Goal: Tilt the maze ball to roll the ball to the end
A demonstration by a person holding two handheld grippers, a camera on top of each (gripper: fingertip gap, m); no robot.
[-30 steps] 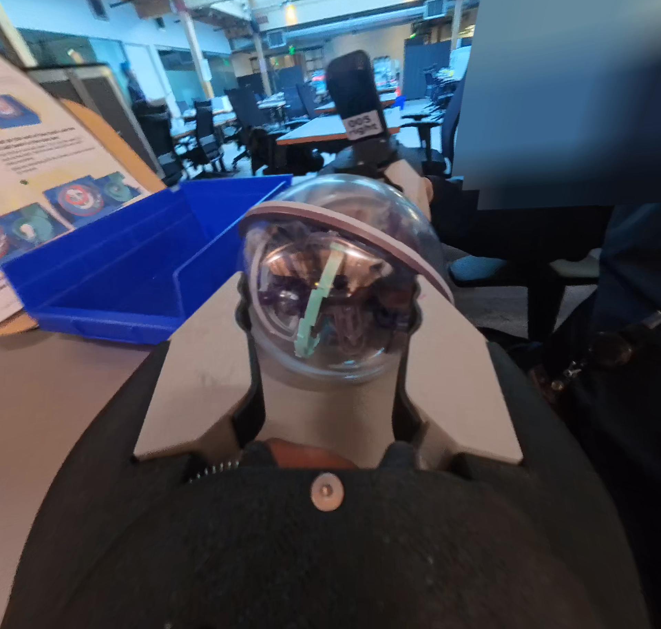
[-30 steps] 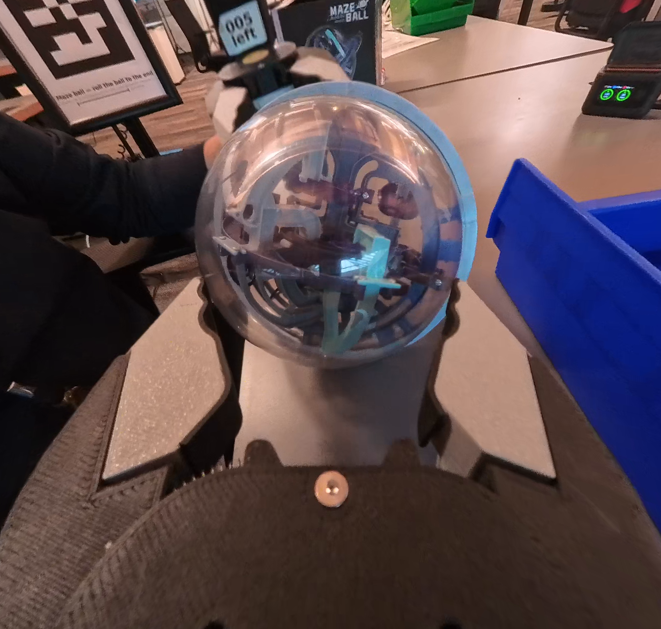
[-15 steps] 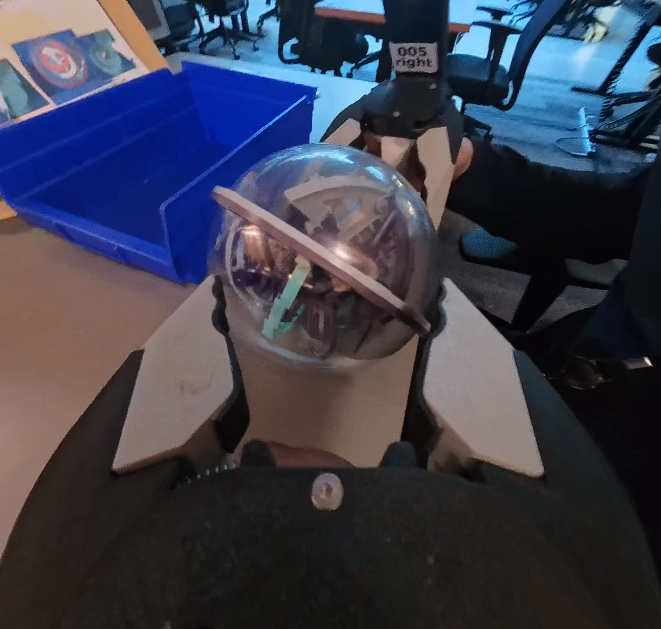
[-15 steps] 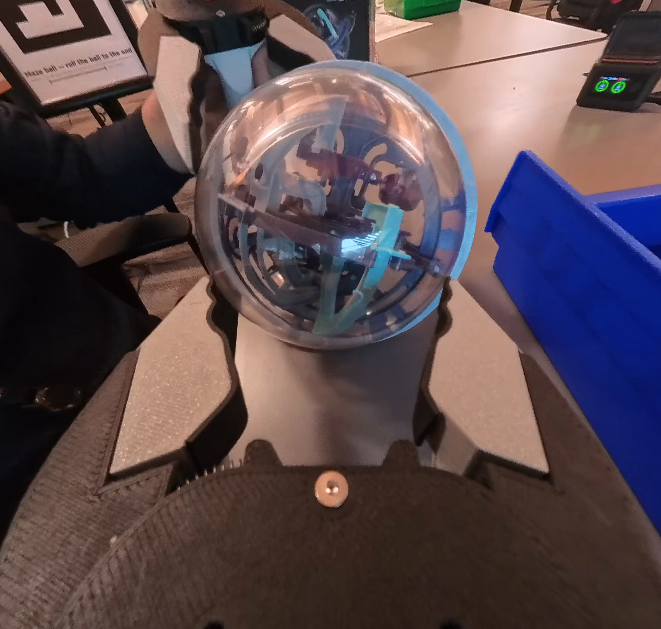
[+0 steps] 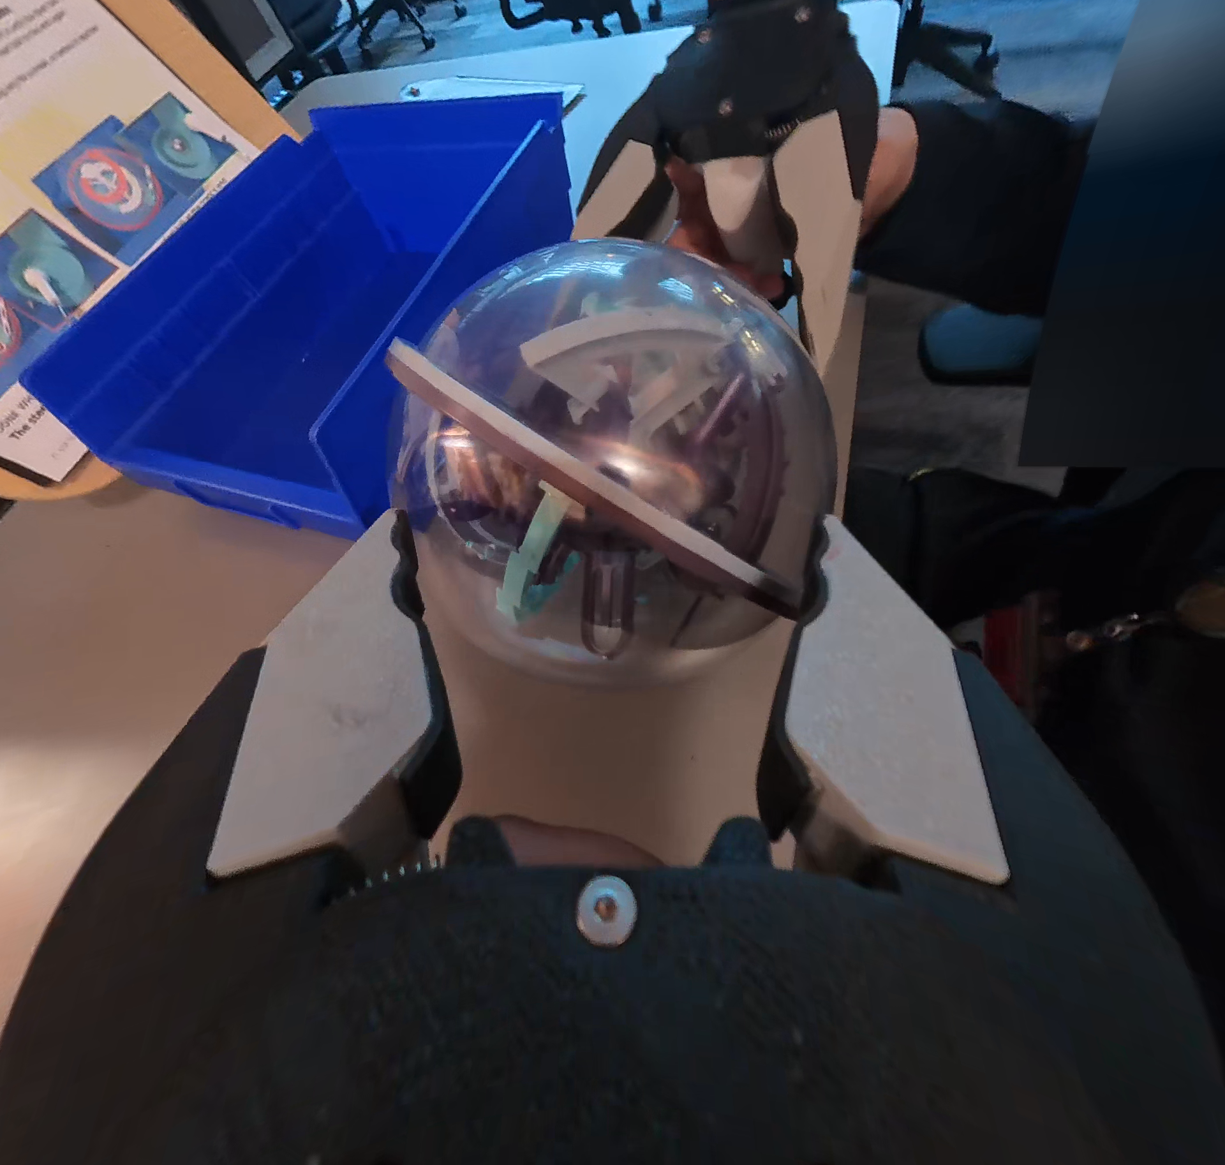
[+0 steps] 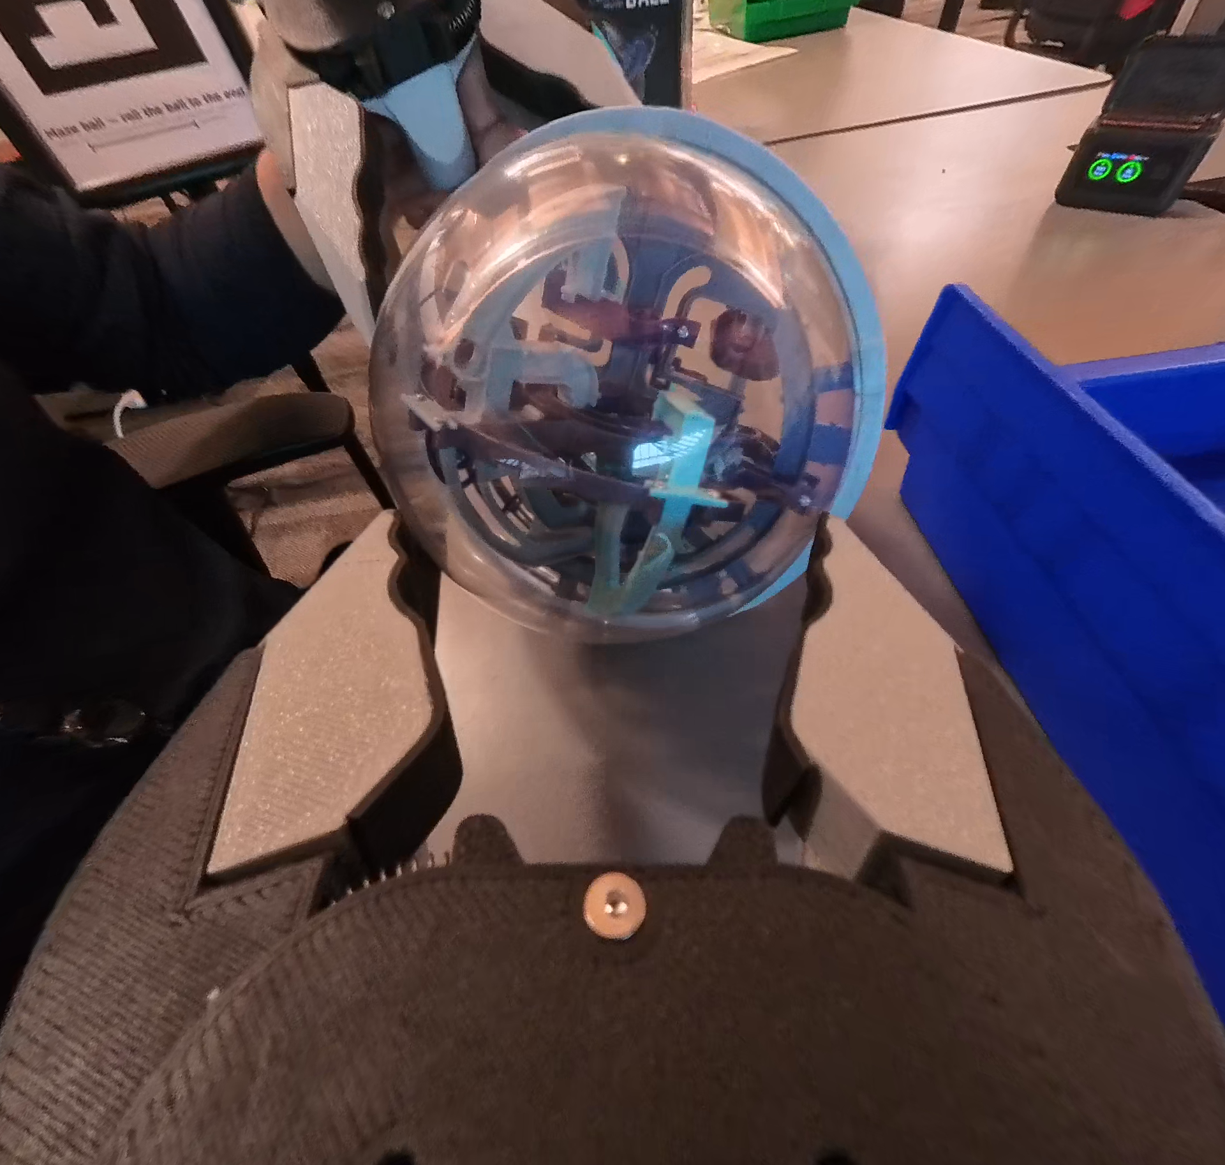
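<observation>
Closest in, both claws are clamped on the maze ball (image 5: 613,464) from opposite sides. The left claw (image 5: 606,570) has its pads pressed on the clear shell low down, one on each flank, and the right claw (image 6: 610,570) does the same from its own side. So the ball is held up in the air between the two, above the surface (image 5: 132,603) edge, not resting on anything.

What's changed: a second ago the ball's equator ring (image 5: 583,483) sat fairly level and high in the left view. Now it cuts steeply down to the right, and the whole view has pitched downward, so you see more of the blue bin (image 5: 265,338) and surface. From the right side the ring (image 6: 855,311) has barely shifted, so the turn looks mostly like a roll around the axis between the two claws. My read is that this is a deliberate tilt to get the little ball moving along its track. I can't actually find the little ball in all that tangle of tracks, so no clue how far along the run is.

Pose: the left claw points forward and down, with the right claw's body facing it just past the ball, angled in from above. A sleeve (image 6: 132,285) comes in behind the left one in the right view. Further back are the bin, a poster board (image 5: 99,139) and a small device with green lights (image 6: 1127,159).
</observation>
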